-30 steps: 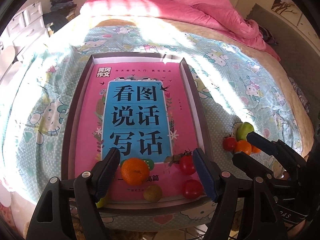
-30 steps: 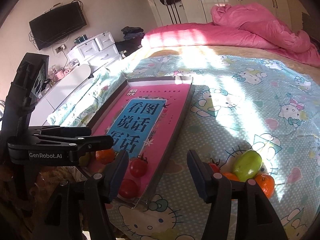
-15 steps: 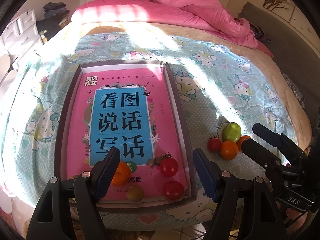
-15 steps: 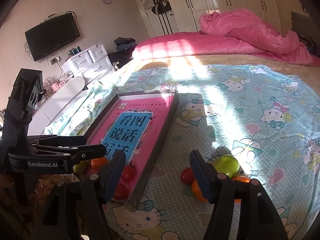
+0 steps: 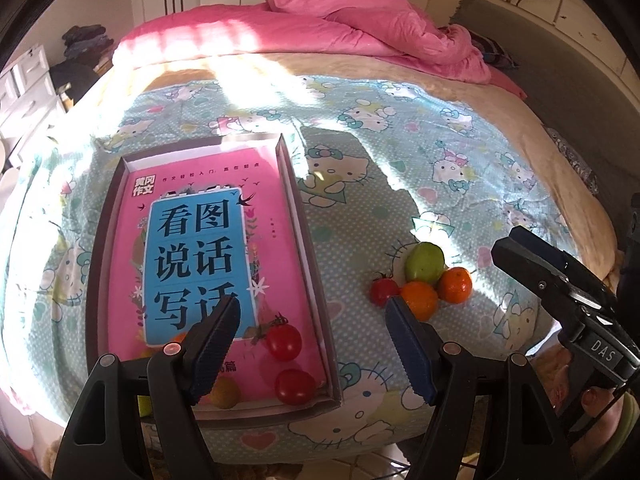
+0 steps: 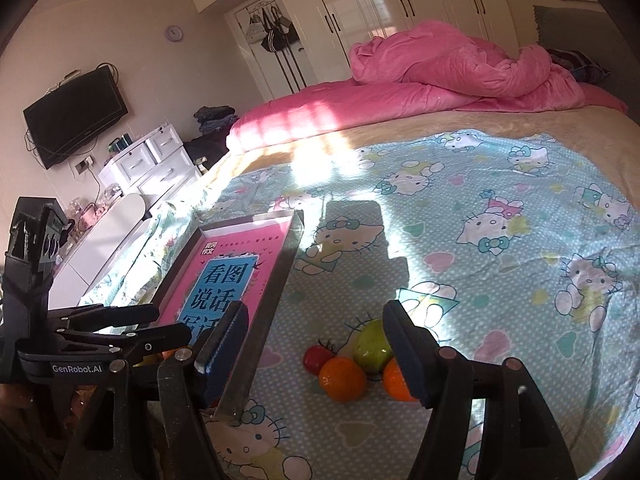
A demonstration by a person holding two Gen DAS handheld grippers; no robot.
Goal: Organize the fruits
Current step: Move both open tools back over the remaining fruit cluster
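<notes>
Both grippers, left (image 5: 312, 344) and right (image 6: 316, 356), are hanging open and empty, pulling back from the tray (image 5: 316, 280) toward the fruit pile (image 6: 352, 364).

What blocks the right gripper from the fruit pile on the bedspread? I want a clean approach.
Nothing visible does. The right gripper is open above the pile: green fruit, tomato and two oranges lie on bare bedspread. The tray wall stands to their left, beside the path.

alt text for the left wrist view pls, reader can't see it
The left gripper hangs open and empty above a shallow box lined with a pink book, two tomatoes at its near end. More fruit sits clustered on the bedsheet to the right.
</notes>
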